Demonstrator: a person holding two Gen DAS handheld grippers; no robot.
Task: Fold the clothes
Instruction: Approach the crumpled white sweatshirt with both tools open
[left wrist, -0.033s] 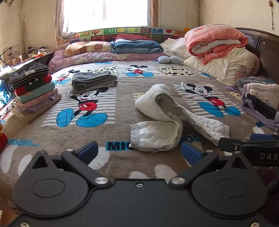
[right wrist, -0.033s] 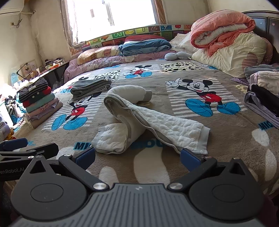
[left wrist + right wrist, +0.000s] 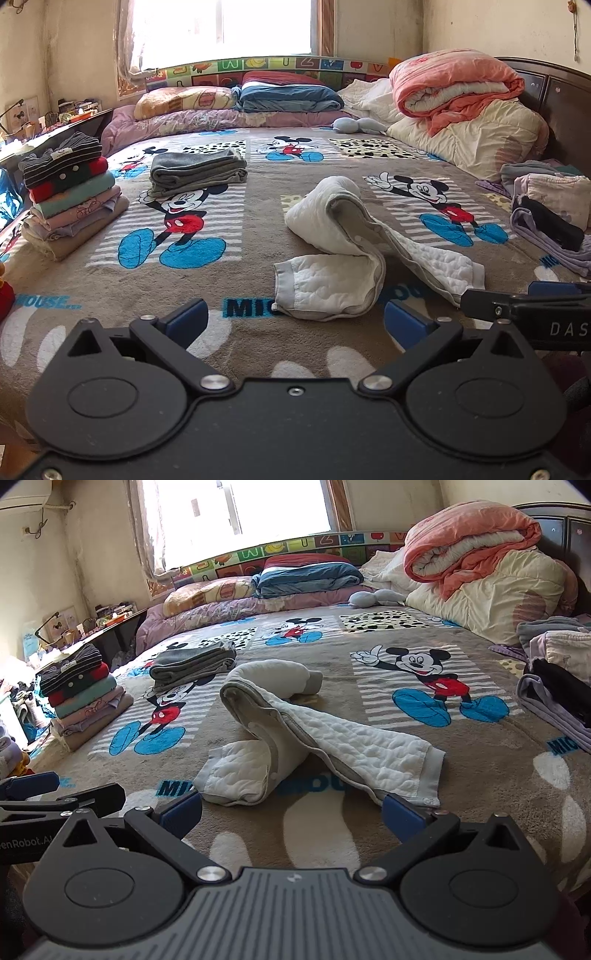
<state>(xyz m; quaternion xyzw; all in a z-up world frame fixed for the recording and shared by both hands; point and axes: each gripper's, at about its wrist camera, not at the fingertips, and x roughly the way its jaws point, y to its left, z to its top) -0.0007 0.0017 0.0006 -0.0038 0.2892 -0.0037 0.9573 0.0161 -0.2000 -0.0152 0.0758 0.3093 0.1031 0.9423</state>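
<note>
Both grippers, left (image 3: 293, 319) and right (image 3: 291, 810), are wide open, holding nothing. One white quilted garment (image 3: 354, 251) lies humped, running toward the bed's (image 3: 258, 206) near edge.

Soft, puffy quilted cloth on the white garment (image 3: 343, 254), with smooth grey trim. Fuzzy, matt fleece on the bed blanket (image 3: 258, 184) under it. Dark shiny wood on the headboard (image 3: 554, 96) behind. Matt black plastic and shiny metal screws on the left gripper (image 3: 293, 321).
</note>
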